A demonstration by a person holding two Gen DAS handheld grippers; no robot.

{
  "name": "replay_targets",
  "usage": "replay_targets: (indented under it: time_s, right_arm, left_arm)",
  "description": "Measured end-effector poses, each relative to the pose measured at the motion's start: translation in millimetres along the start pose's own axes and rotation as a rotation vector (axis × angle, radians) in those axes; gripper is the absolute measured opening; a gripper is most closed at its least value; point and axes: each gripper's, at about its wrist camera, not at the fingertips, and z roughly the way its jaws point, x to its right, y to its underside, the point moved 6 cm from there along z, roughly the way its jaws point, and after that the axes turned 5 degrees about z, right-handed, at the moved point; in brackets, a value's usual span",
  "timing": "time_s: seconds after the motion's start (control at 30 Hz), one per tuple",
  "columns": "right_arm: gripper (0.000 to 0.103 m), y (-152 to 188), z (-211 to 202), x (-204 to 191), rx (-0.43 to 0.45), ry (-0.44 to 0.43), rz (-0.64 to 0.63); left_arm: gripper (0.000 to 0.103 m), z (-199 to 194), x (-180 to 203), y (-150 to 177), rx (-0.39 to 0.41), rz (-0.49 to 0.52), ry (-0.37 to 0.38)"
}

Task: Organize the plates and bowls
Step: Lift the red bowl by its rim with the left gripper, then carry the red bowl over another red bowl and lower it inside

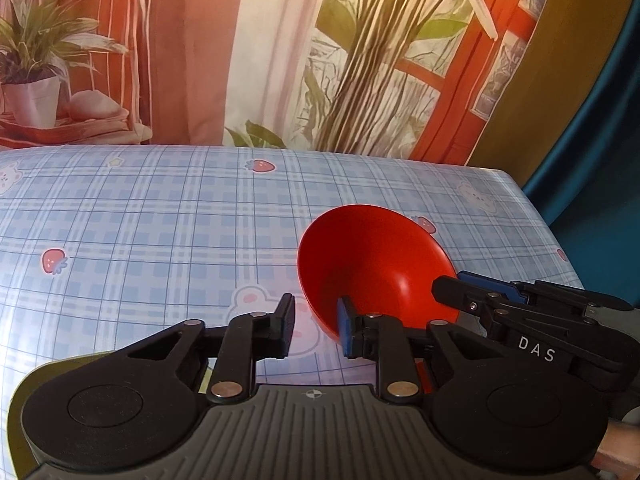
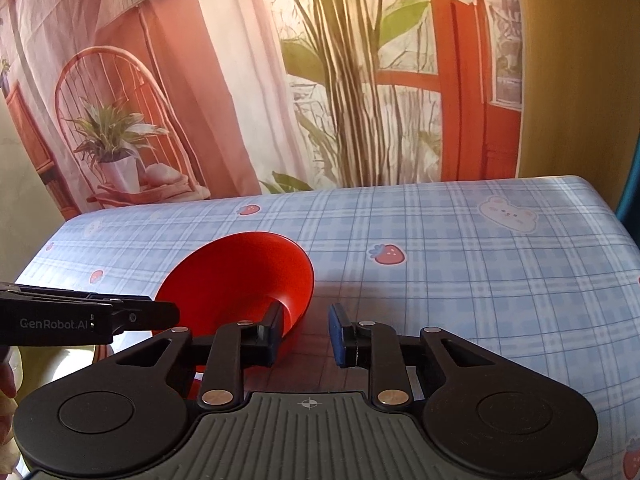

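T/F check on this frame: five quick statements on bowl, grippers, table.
1. The bowl is red. True.
2. The bowl stands level. False: it is tilted.
3. The left gripper and right gripper are both at the bowl's rim. True.
4. A stack of plates sits beside the bowl. False: no plate is in view.
5. The cloth is plain white. False: it is blue plaid with strawberries and bears.

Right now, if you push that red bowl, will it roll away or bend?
The red bowl looks like smooth, thin plastic, so it is probably light and stiff, not floppy. It is tilted on its round side, so a push would likely rock or roll it across the plaid tablecloth. Its glossy sheen hints it could slip in a loose grip.
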Motion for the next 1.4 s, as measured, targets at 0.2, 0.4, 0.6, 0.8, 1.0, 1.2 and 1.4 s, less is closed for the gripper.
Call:
replay_targets:
  time_s: [0.2, 0.4, 0.6, 0.8, 1.0, 1.2, 1.4]
  right_arm:
    - [0.013, 1, 0, -7, -0.008, -0.002, -0.014]
    - [0.013, -2, -7, -11, 0.003, 0.002, -0.028]
    - [0.013, -6, -19, -14, 0.023, 0.003, -0.038]
    - [0.013, -8, -33, -18, 0.042, 0.005, -0.048]
    - [0.013, -8, -47, -22, 0.053, 0.006, -0.054]
    - [0.013, -5, -61, -24, 0.063, 0.008, -0.065]
    - [0.013, 2, -74, -27, 0.068, 0.007, -0.072]
  left_arm:
    - [0.017, -3, 2, 0, 0.008, 0.022, -0.001]
    - [0.017, -15, 6, -2, 0.032, 0.040, -0.003]
    - [0.017, -27, 9, -4, 0.055, 0.055, -0.001]
    - [0.017, -43, 16, -5, 0.077, 0.070, 0.001]
    - [0.017, -59, 23, -2, 0.096, 0.086, 0.002]
    - [0.017, -72, 27, 3, 0.106, 0.099, 0.000]
    - [0.017, -85, 30, 13, 0.109, 0.111, -0.002]
